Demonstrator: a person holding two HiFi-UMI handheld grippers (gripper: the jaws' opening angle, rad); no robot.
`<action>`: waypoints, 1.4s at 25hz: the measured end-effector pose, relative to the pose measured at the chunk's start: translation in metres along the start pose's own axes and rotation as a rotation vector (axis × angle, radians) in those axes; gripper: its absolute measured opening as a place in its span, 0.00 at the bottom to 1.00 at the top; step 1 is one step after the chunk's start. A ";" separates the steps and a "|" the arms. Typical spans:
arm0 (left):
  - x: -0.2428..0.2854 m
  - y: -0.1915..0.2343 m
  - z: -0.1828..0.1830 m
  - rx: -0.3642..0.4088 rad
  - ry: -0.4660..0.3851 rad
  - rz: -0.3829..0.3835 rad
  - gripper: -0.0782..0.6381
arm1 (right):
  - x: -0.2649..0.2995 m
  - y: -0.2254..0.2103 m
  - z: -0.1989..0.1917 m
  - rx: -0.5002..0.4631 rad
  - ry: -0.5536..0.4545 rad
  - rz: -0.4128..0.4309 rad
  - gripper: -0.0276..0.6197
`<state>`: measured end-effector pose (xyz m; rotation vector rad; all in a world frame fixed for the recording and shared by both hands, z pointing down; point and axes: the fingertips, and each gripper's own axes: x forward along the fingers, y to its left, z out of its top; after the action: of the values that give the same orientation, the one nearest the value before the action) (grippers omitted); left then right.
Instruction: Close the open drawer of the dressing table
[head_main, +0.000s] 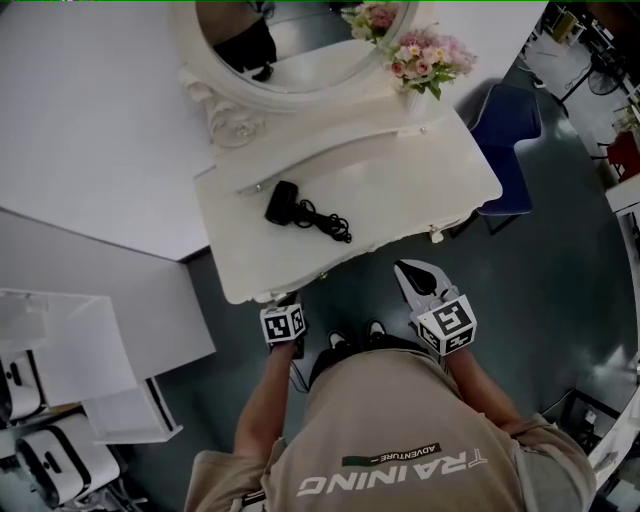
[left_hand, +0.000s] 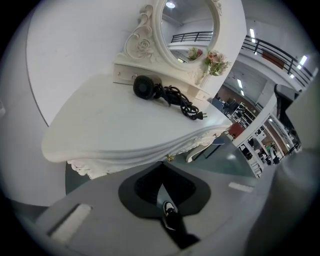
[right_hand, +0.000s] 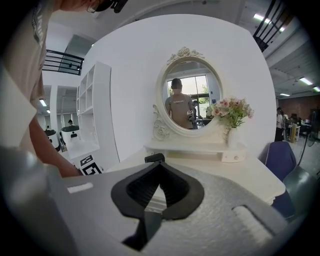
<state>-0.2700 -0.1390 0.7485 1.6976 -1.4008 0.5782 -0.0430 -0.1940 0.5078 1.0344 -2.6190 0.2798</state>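
Item, lower left of centre in the head view: left gripper (left_hand: 160, 167), jaws together at the tips and holding nothing, held low against the front edge of the dressing table (head_main: 400, 190), presumably because a drawer front would be pushed from there. Its own view alone shows the table's carved front skirt, with a small brass knob (left_hand: 170, 158) just above the jaw tips, and a shoe (left_hand: 169, 206) seen through the gap behind the pads. No view shows the drawer standing out from that skirt. It looks flush from where I stand, so I judge it shut or nearly so, without certainty. Item, centre of the tabletop: black hair dryer (head_main: 281, 203) with its cord trailing right, well clear of the front edge. Item, lower right of centre: right gripper (right_hand: 160, 166), jaws likewise closed and empty, raised above top level and apart from the table, seemingly idle. Only its view shows the mirror (right_hand: 189, 97) face-on, with the flowers (right_hand: 230, 112) at its right.
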 end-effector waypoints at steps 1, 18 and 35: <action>-0.007 -0.005 0.004 -0.007 -0.021 -0.005 0.13 | 0.001 0.003 -0.001 -0.019 0.002 0.012 0.05; -0.190 -0.119 0.131 0.166 -0.549 0.030 0.13 | -0.013 0.027 0.025 -0.152 -0.078 0.185 0.05; -0.334 -0.168 0.203 0.297 -0.935 0.047 0.13 | -0.054 0.053 0.121 -0.245 -0.334 0.203 0.05</action>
<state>-0.2318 -0.1144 0.3249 2.3235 -2.0613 -0.0355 -0.0681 -0.1570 0.3727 0.7903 -2.9645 -0.1846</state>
